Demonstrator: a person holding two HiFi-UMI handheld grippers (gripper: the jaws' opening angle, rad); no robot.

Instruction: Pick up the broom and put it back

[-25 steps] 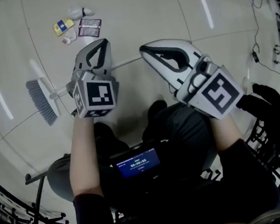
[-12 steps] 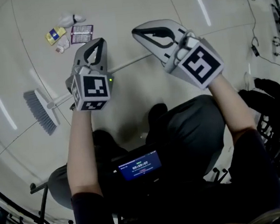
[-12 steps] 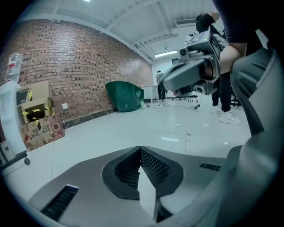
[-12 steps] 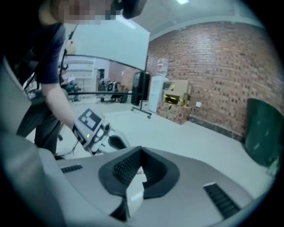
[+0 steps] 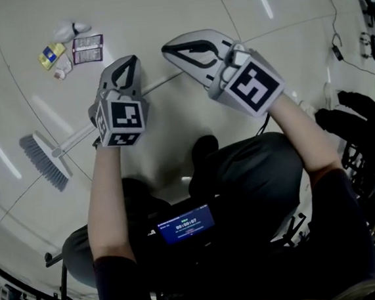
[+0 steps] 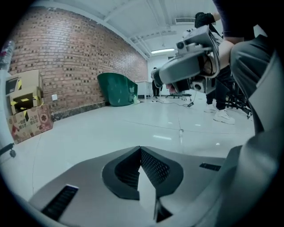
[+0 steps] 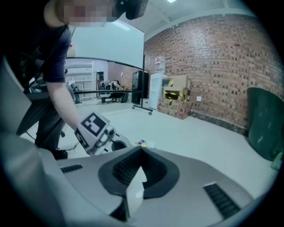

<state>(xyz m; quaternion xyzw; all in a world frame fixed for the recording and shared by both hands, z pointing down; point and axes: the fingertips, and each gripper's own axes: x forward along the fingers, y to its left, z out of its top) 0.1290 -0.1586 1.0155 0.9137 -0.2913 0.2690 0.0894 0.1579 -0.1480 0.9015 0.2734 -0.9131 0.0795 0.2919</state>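
Observation:
The broom lies flat on the pale floor, with its grey bristle head (image 5: 43,161) at the left and its white handle (image 5: 161,82) running up to the right. My left gripper (image 5: 132,58) hovers over the middle of the handle and hides that stretch; its jaws are shut with nothing between them (image 6: 140,149). My right gripper (image 5: 165,48) is over the handle further right, also shut and empty (image 7: 141,149). I cannot tell whether either gripper touches the handle. Each gripper shows in the other's view: the right gripper (image 6: 191,66) and the left gripper (image 7: 93,129).
Litter lies beyond the left gripper: a yellow packet (image 5: 50,56), a dark packet (image 5: 87,49) and a white crumpled piece (image 5: 73,28). A green bin (image 6: 117,88) and cardboard boxes (image 6: 26,111) stand along the brick wall. Black racks (image 5: 367,162) stand at the right.
Both grippers have sunk toward the floor and the broom handle, the right one shifting left in the head view. The broom lies where it was.

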